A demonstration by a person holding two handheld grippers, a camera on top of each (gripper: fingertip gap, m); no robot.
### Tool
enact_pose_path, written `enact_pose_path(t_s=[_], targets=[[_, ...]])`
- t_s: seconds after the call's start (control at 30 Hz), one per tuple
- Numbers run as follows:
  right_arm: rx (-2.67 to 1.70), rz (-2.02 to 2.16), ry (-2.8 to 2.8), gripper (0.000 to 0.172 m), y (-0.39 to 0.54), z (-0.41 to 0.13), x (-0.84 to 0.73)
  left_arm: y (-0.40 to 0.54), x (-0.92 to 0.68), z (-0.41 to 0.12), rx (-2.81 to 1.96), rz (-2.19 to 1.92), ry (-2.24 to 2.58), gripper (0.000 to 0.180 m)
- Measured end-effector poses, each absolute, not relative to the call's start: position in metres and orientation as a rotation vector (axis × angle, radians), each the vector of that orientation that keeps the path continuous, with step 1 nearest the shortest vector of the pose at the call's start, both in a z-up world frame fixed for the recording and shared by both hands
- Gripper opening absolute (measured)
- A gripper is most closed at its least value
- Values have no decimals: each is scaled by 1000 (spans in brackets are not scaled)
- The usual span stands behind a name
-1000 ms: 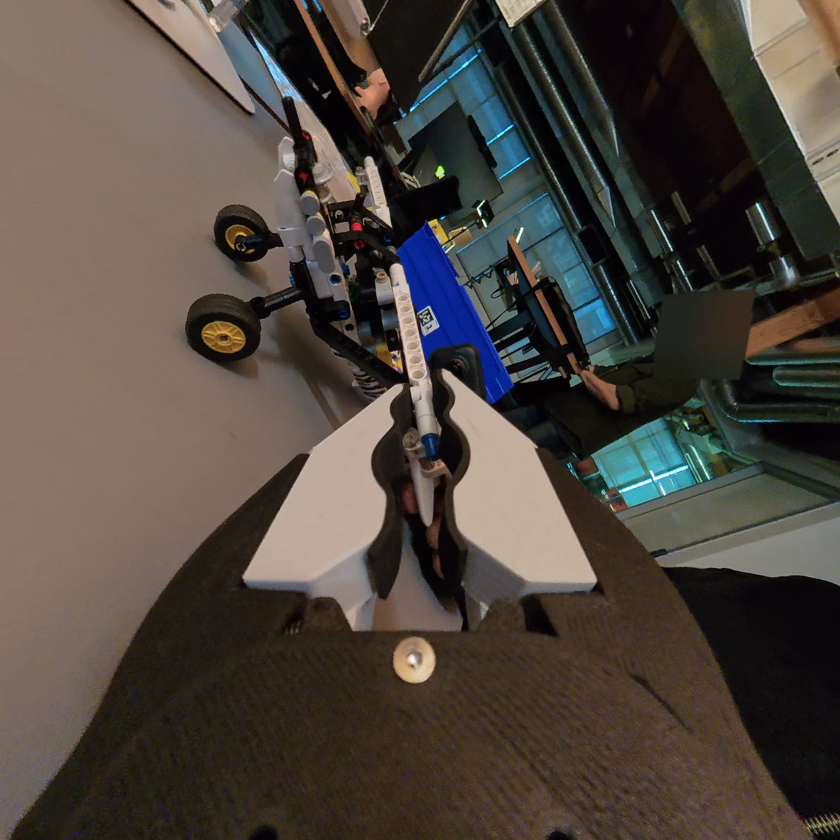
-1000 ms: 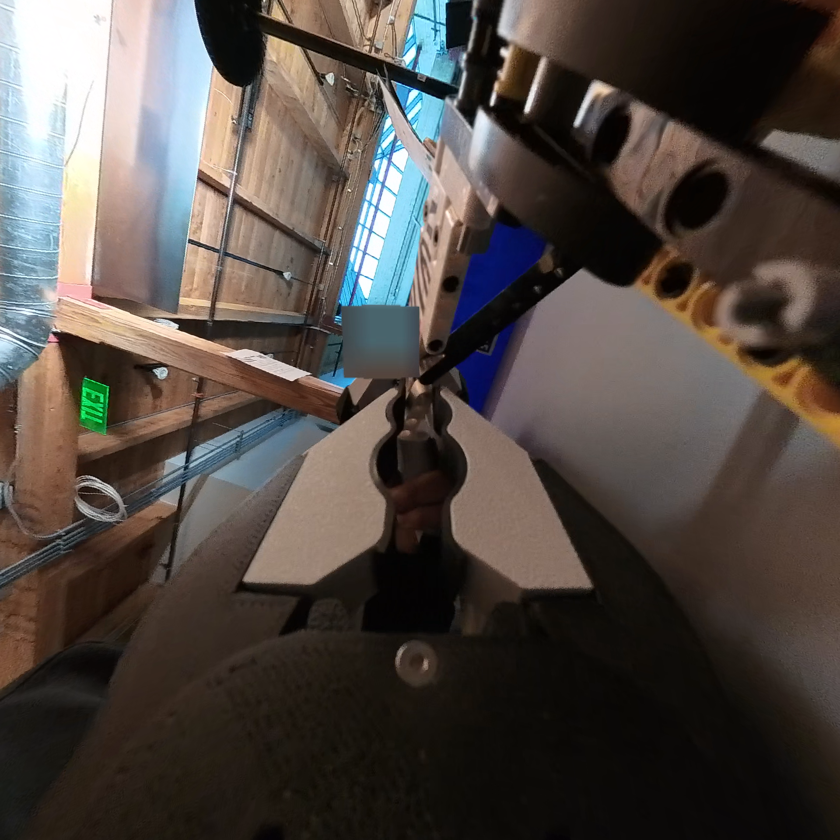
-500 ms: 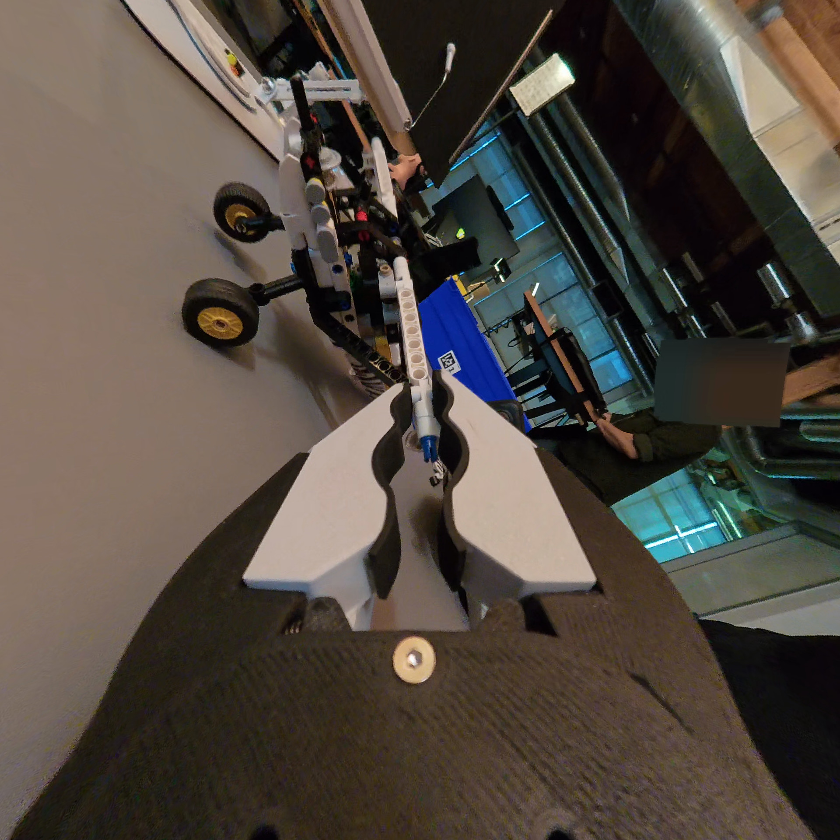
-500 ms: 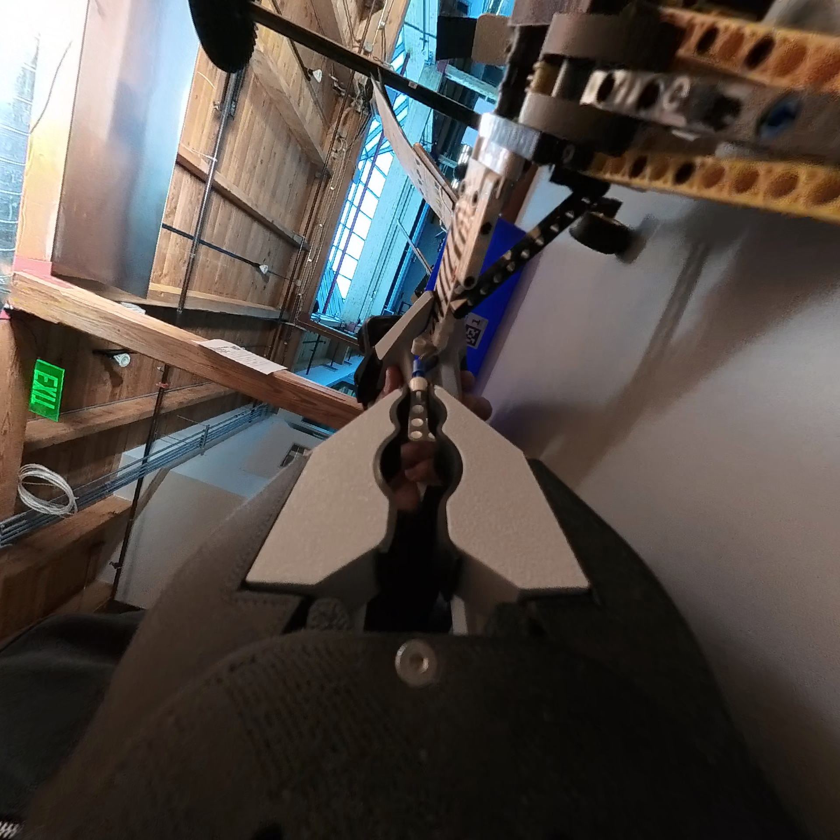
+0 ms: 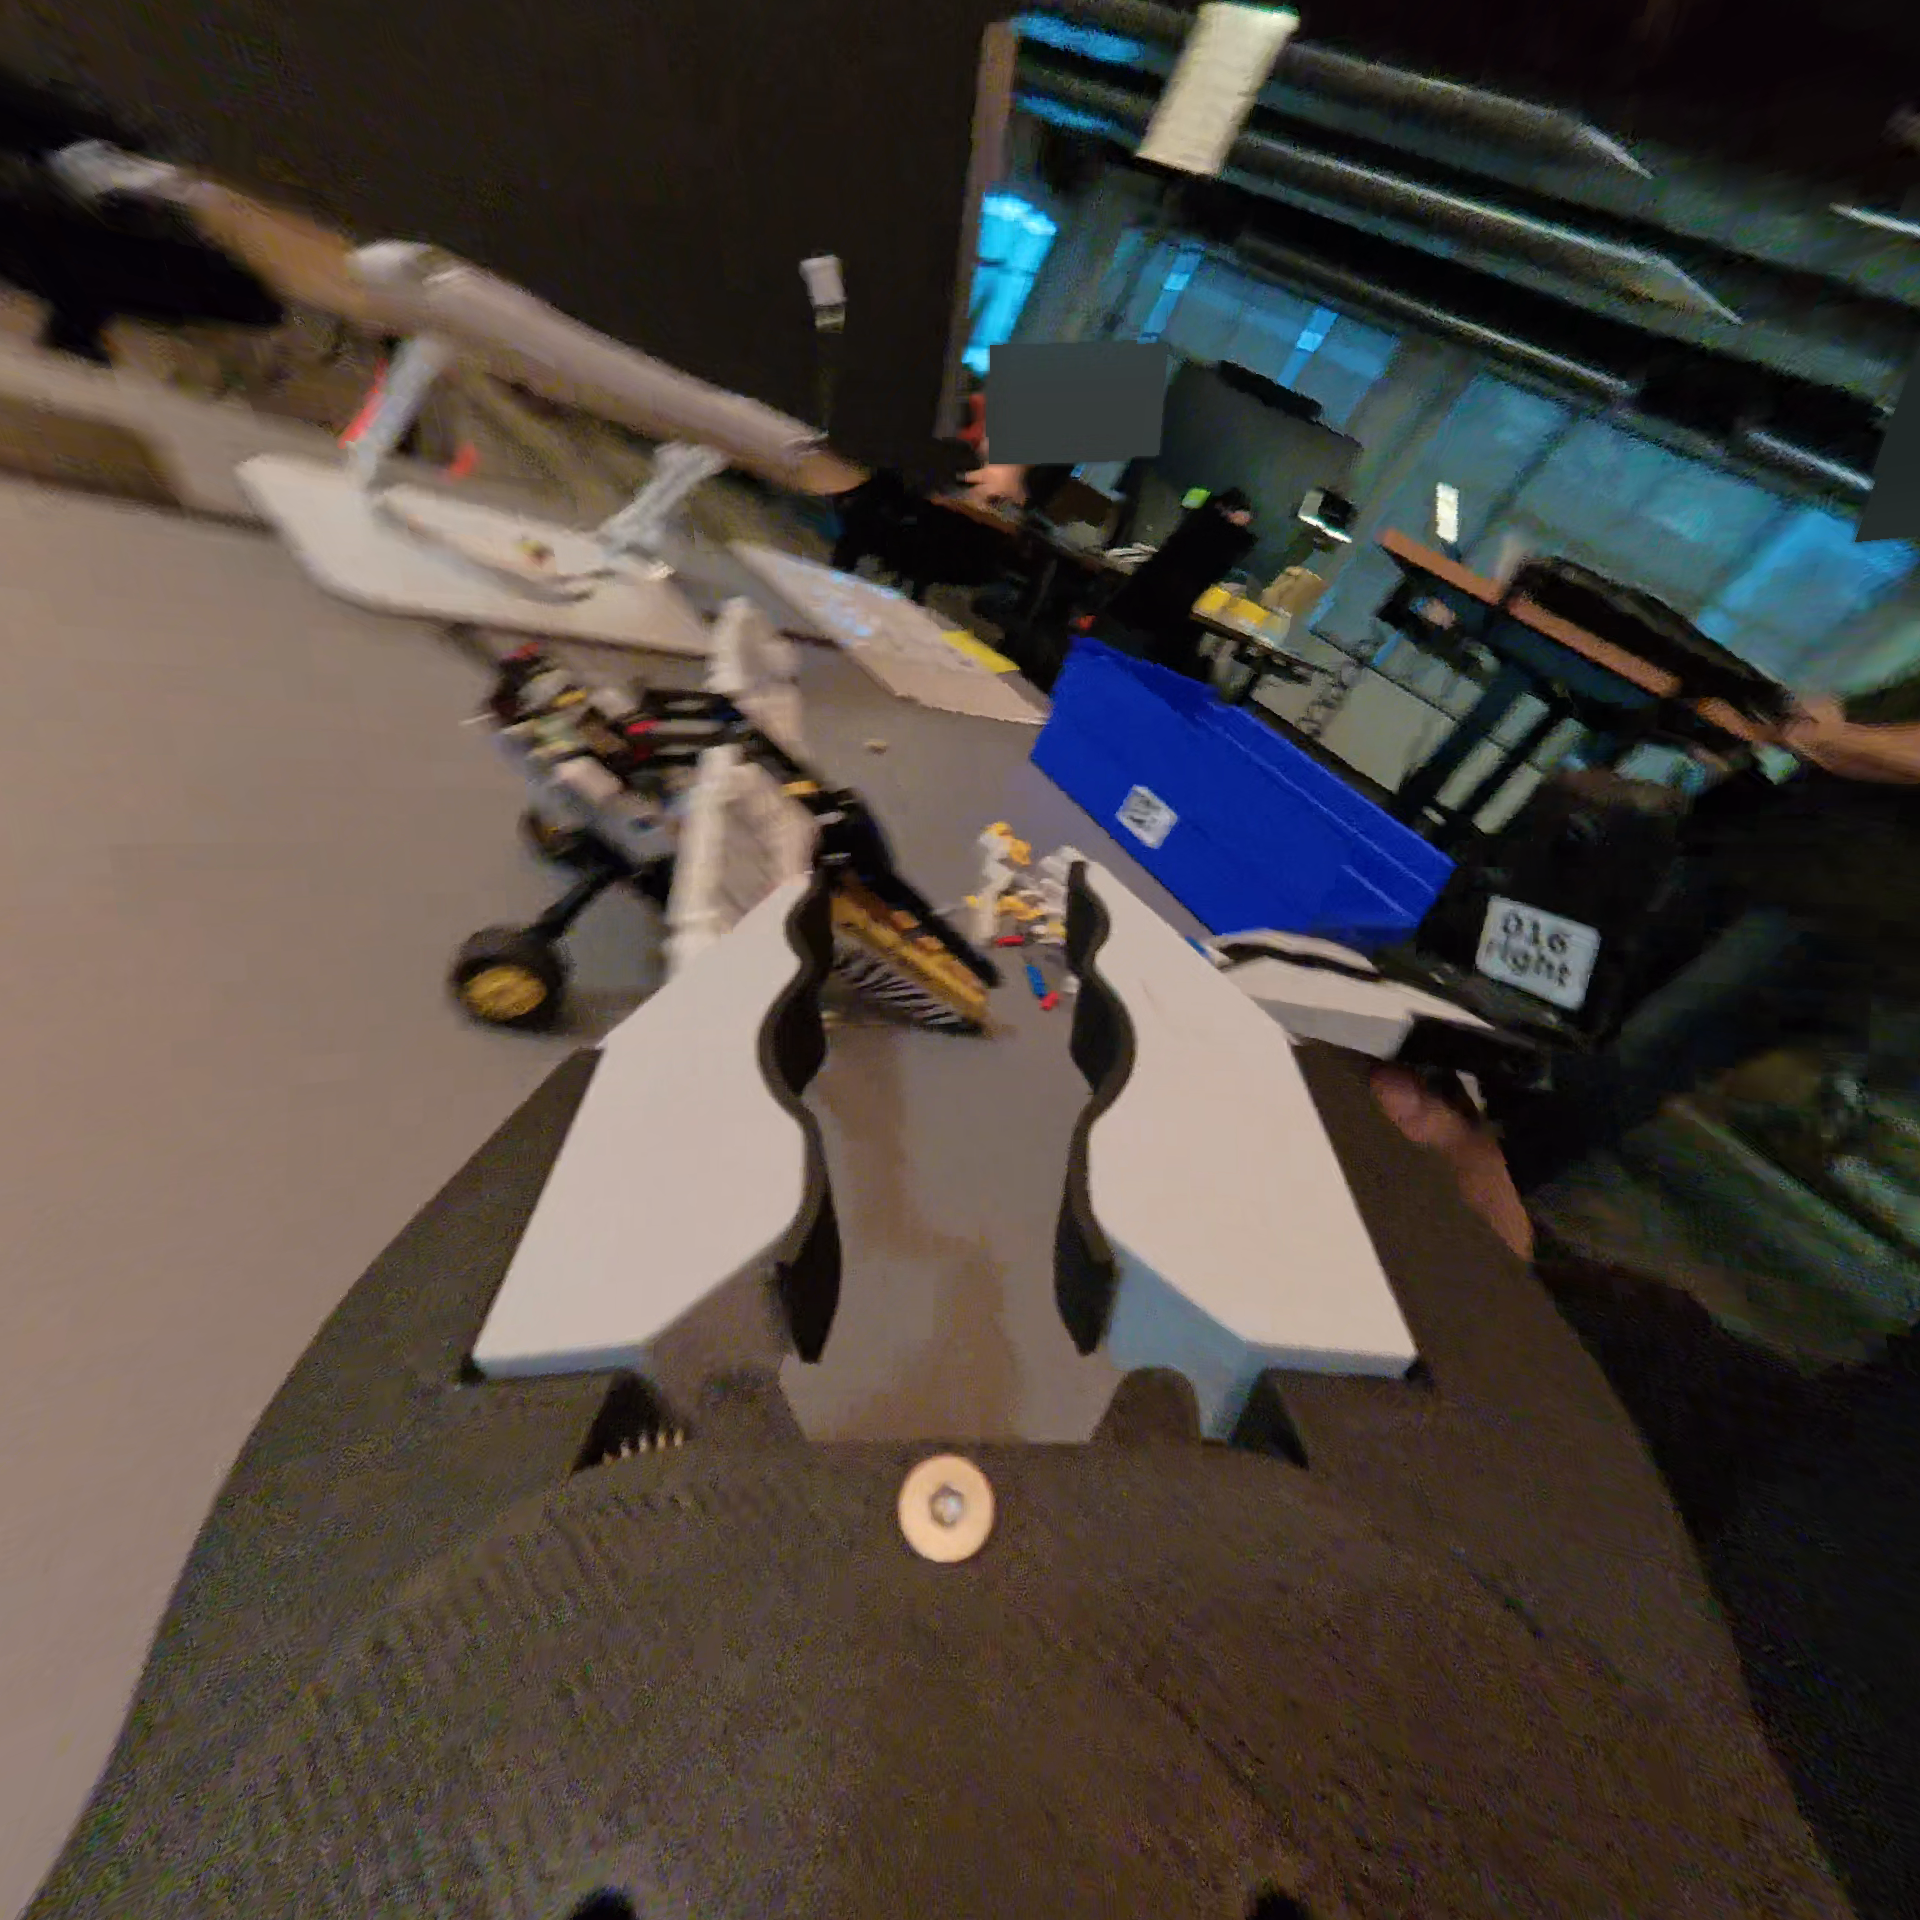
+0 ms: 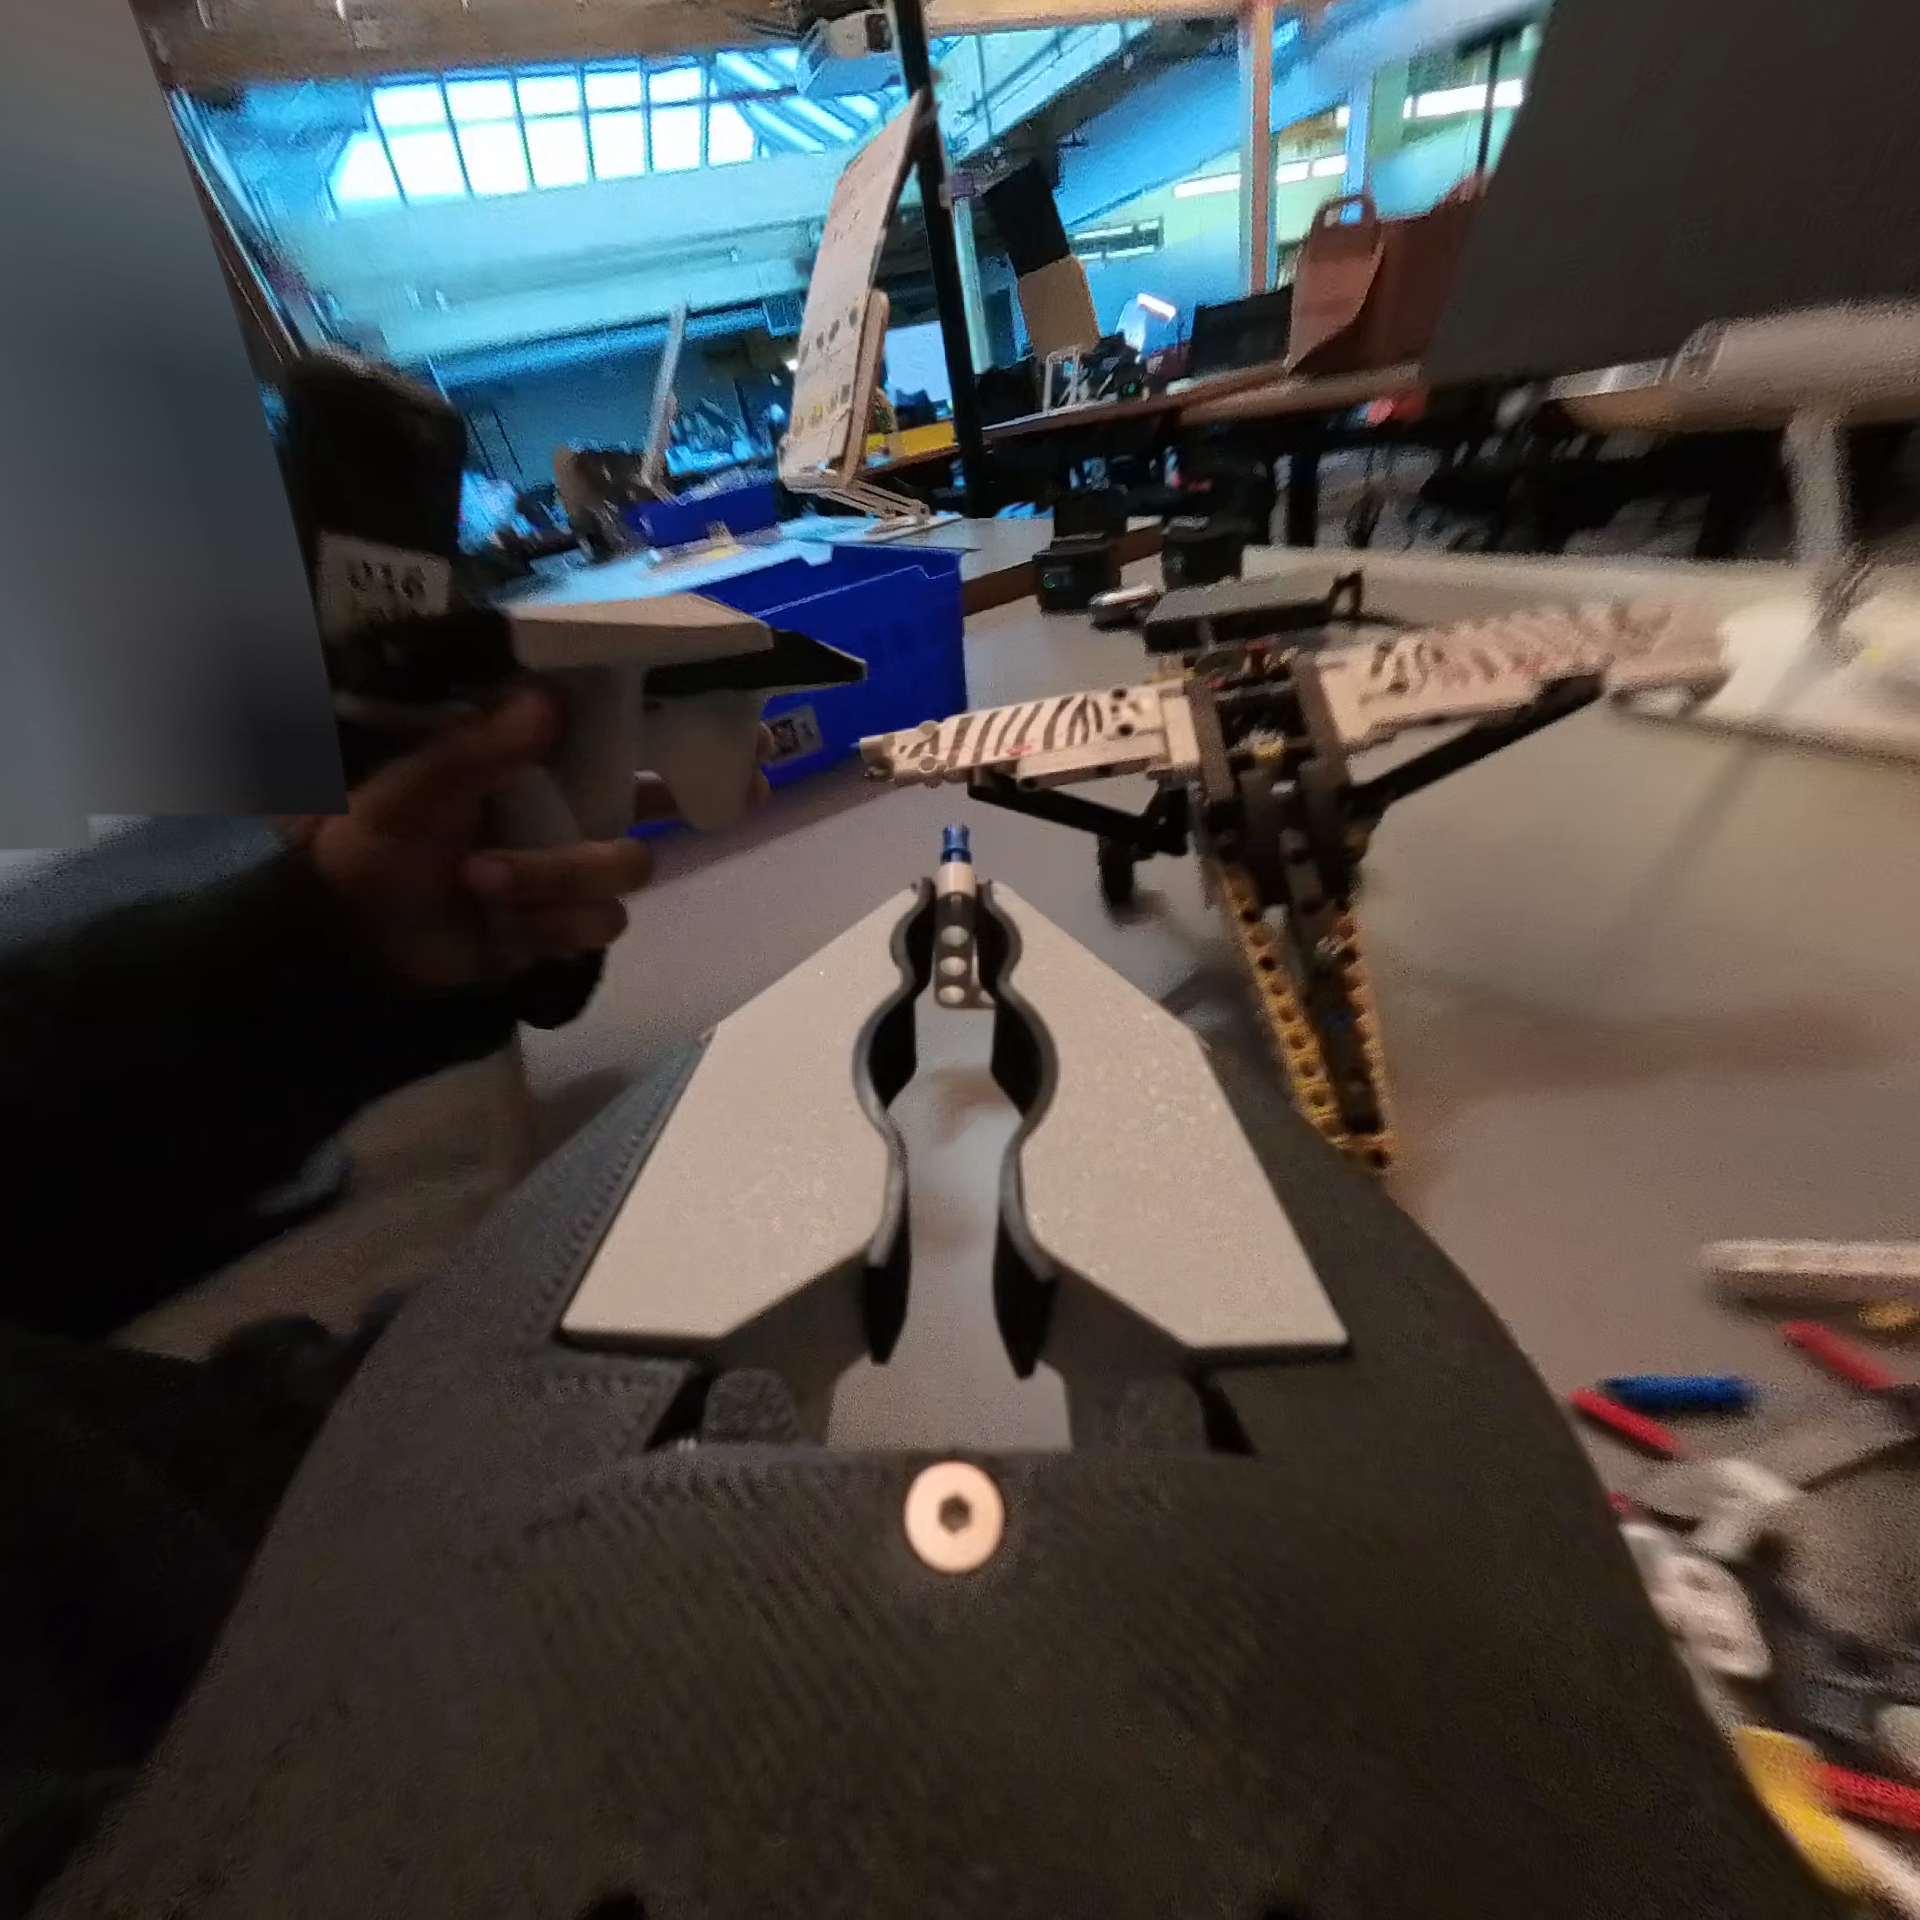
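My left gripper [image 5: 943, 899] is open and empty, with the grey table [image 5: 208, 831] showing between its fingers. Just ahead stands a brick-built plane model [image 5: 727, 810] with zebra-striped white wings, a black frame, yellow beams and yellow-hubbed wheels [image 5: 506, 982]. My right gripper [image 6: 956, 909] is shut on a short grey holed beam [image 6: 956, 951] with a blue pin [image 6: 954, 840] sticking out past the tips. It is held clear of the model [image 6: 1247, 727], which stands to its front right. The left gripper also shows in the right wrist view [image 6: 644, 665], held by a hand.
A blue bin [image 5: 1226, 810] stands behind the model; it also shows in the right wrist view [image 6: 852, 613]. Loose small bricks [image 5: 1018, 883] lie between model and bin, more at the right [image 6: 1714, 1455]. White boards [image 5: 468, 561] lie farther back. The right gripper [image 5: 1320, 997] shows in the left wrist view, at the right. The tips of one gripper are about 10 cm away from the tips of the other.
My left gripper let go of the white beam on the model, opened wide and drew back. My right gripper, shut on the short grey beam, moved away from the model. Both views swung level.
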State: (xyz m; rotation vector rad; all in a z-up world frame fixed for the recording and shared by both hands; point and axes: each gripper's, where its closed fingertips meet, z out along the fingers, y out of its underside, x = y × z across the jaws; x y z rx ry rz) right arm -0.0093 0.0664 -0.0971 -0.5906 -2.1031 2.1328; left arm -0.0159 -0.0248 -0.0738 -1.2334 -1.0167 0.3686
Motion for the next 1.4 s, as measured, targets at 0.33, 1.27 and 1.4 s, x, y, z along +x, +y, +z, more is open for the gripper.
enact_pose_path(t_s=[0.33, 1.27, 1.4], targets=[[79, 1443, -1837, 5, 101, -103, 2, 99, 16, -88, -1063, -364, -873, 34], [-300, 1865, -1714, 5, 147, -66, -14, 88, -14, -100, -1033, -154, -1064, 0], [-450, 1869, -1552, 4, 192, -53, -40, 106, -25, -117, -1143, -63, -1083, 0]])
